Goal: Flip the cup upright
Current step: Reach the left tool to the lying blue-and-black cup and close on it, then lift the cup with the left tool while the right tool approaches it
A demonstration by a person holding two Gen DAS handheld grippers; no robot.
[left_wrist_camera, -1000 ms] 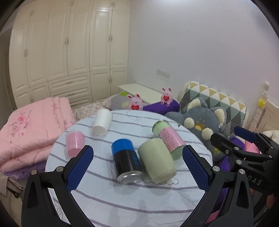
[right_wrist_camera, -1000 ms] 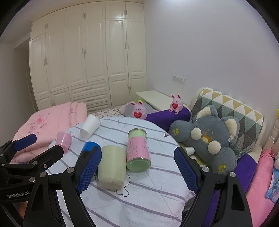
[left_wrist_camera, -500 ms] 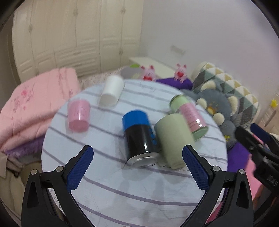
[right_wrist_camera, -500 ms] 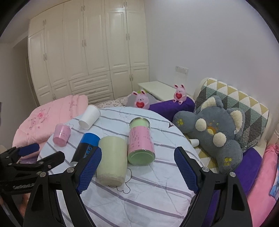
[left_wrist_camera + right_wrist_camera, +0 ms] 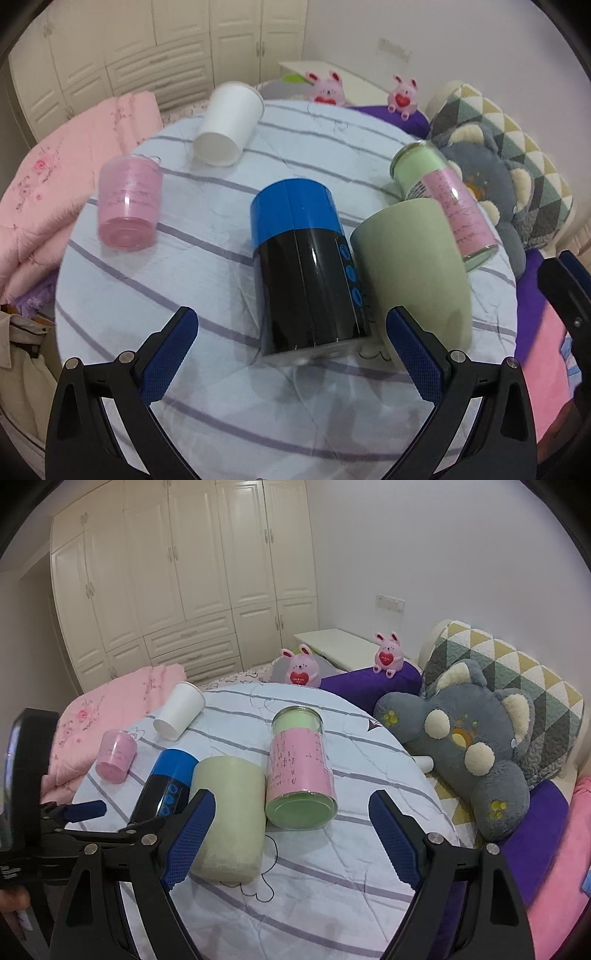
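Several cups lie on their sides on a round table with a striped cloth (image 5: pixel 229 376). A black cup with a blue top (image 5: pixel 306 273) lies in the middle, touching a pale green cup (image 5: pixel 413 273). A pink-and-green jar (image 5: pixel 447 199), a white paper cup (image 5: pixel 229 122) and a small pink cup (image 5: pixel 129 203) lie around them. My left gripper (image 5: pixel 291 354) is open, just short of the black cup's base. My right gripper (image 5: pixel 291 838) is open and empty, in front of the jar (image 5: pixel 299 768) and green cup (image 5: pixel 229 816).
A grey plush bear (image 5: pixel 469 738) and patterned pillow (image 5: pixel 517 664) lie right of the table. A folded pink quilt (image 5: pixel 44 177) lies at the left. Two pink plush toys (image 5: pixel 301 666) sit behind the table. White wardrobes (image 5: pixel 184 572) fill the back wall.
My left gripper has moved forward and down toward the black cup, which now fills the middle of its view. My right gripper has stayed nearly still.
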